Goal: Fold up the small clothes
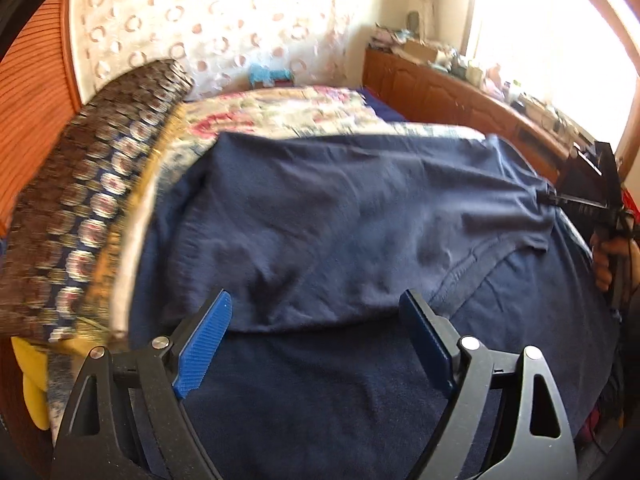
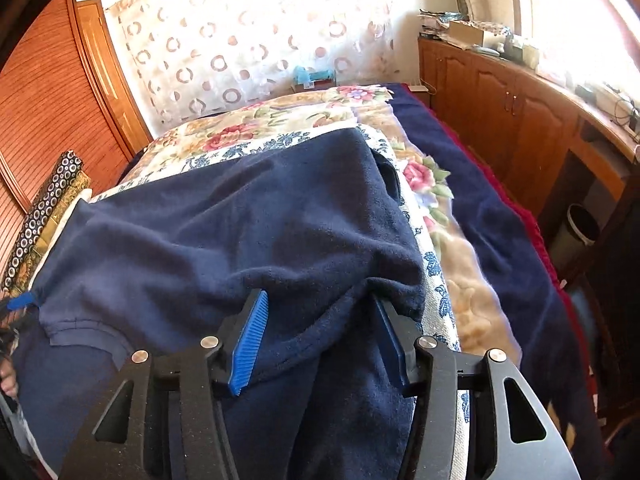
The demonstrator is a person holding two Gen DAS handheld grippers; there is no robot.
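A navy blue garment (image 1: 340, 216) lies spread on the bed, its top part folded over toward me, with a ribbed neckline (image 1: 472, 268) showing at the right. My left gripper (image 1: 316, 312) is open just above the folded edge, nothing between its blue pads (image 1: 204, 344). In the right wrist view the same garment (image 2: 240, 232) is bunched. My right gripper (image 2: 320, 312) stands partly open with a fold of the cloth between its blue pads (image 2: 250, 344). The right gripper also shows in the left wrist view (image 1: 560, 199), at the garment's right corner.
A floral blanket (image 2: 280, 120) and a dark blue blanket (image 2: 500, 216) cover the bed. A patterned cushion (image 1: 92, 200) lies at the left. A wooden cabinet (image 2: 520, 120) with clutter runs along the right under a bright window. A bin (image 2: 576, 236) stands beside it.
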